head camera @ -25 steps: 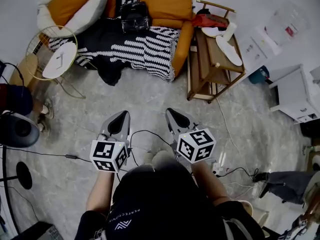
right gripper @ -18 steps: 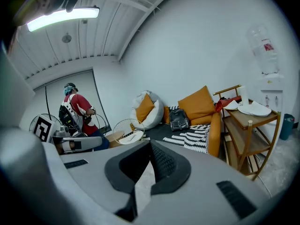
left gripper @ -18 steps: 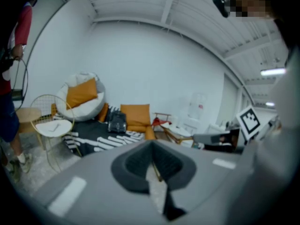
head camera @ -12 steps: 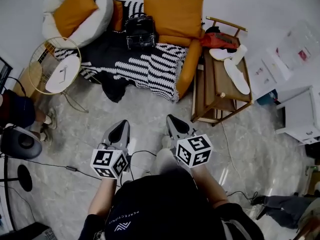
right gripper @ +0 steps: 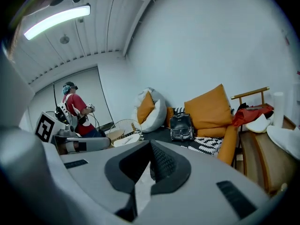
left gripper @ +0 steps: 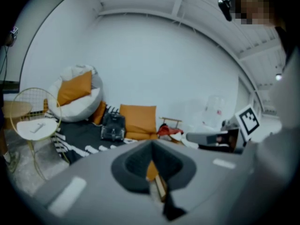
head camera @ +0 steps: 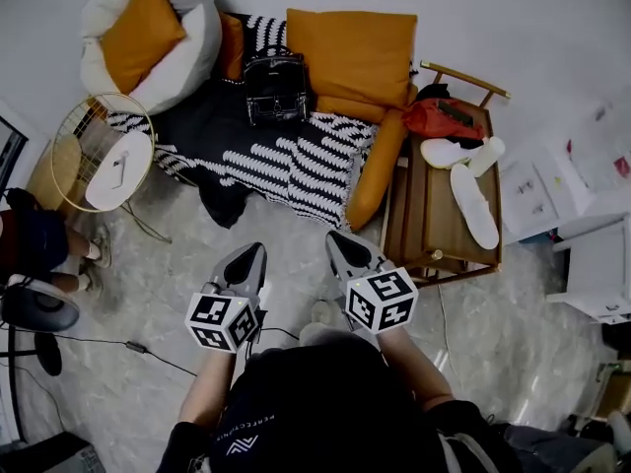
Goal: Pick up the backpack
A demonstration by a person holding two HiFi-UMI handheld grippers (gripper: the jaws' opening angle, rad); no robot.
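The black backpack (head camera: 276, 85) stands upright on the low sofa (head camera: 207, 131), leaning against an orange cushion (head camera: 350, 52); it also shows small in the left gripper view as the backpack (left gripper: 112, 126) and in the right gripper view as the backpack (right gripper: 181, 127). My left gripper (head camera: 254, 253) and right gripper (head camera: 335, 238) hover side by side over the floor, well short of the sofa, both pointing toward it. Each is shut with nothing between its jaws.
A white beanbag (head camera: 187, 42) with an orange cushion sits at the sofa's left. A round wire side table (head camera: 104, 151) stands left of it. A wooden bench (head camera: 444, 210) with white slippers and a red cloth stands right. Cables cross the floor (head camera: 148, 294).
Both grippers have moved forward toward the sofa together. The sofa, backpack and bench sit lower and nearer in the head view.
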